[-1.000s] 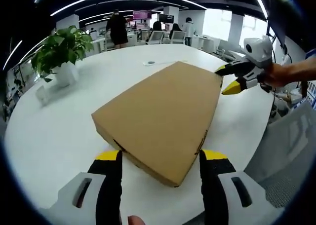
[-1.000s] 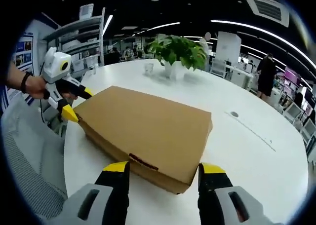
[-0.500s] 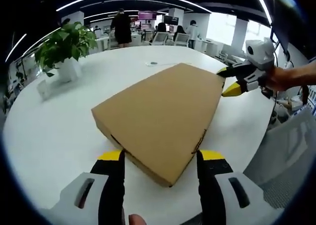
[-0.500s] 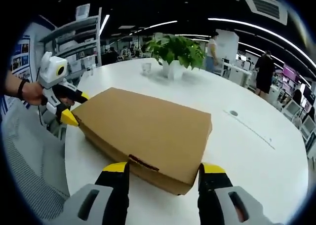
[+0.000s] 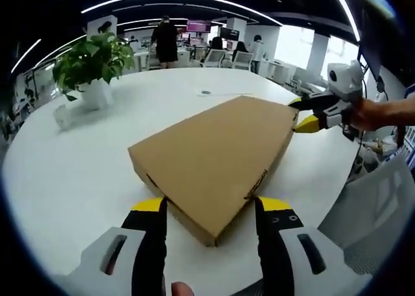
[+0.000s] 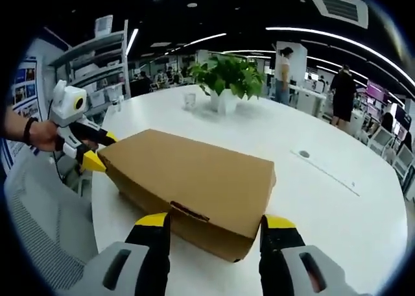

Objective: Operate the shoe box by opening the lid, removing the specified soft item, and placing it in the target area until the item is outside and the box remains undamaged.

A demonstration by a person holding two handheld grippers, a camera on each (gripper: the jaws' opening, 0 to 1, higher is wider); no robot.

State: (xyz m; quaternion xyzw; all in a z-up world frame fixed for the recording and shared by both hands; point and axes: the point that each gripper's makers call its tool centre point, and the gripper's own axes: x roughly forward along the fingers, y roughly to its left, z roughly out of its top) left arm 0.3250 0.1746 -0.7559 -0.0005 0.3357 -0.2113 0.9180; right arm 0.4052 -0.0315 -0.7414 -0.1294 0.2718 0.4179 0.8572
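Shoe box (image 5: 217, 156): plain brown cardboard, lid shut flat, lying on the white round surface (image 5: 78, 172) near its edge.

Left claw (image 5: 209, 208): jaws spread, one to either side of a near corner of the box, not closed on it. It also appears at the far corner in the right gripper view.

Right claw (image 6: 215, 223): jaws likewise apart, straddling the opposite end of the box at its front flap.

Soft item: inside, presumably; unseen.

Potted plant (image 6: 228, 78): standing well apart on the surface.

Step in hand: approach to lid opening; nothing lifted yet. Next move, as judged: steady one end and catch the lid edge with the other claw, raising gently so the cardboard does not tear.
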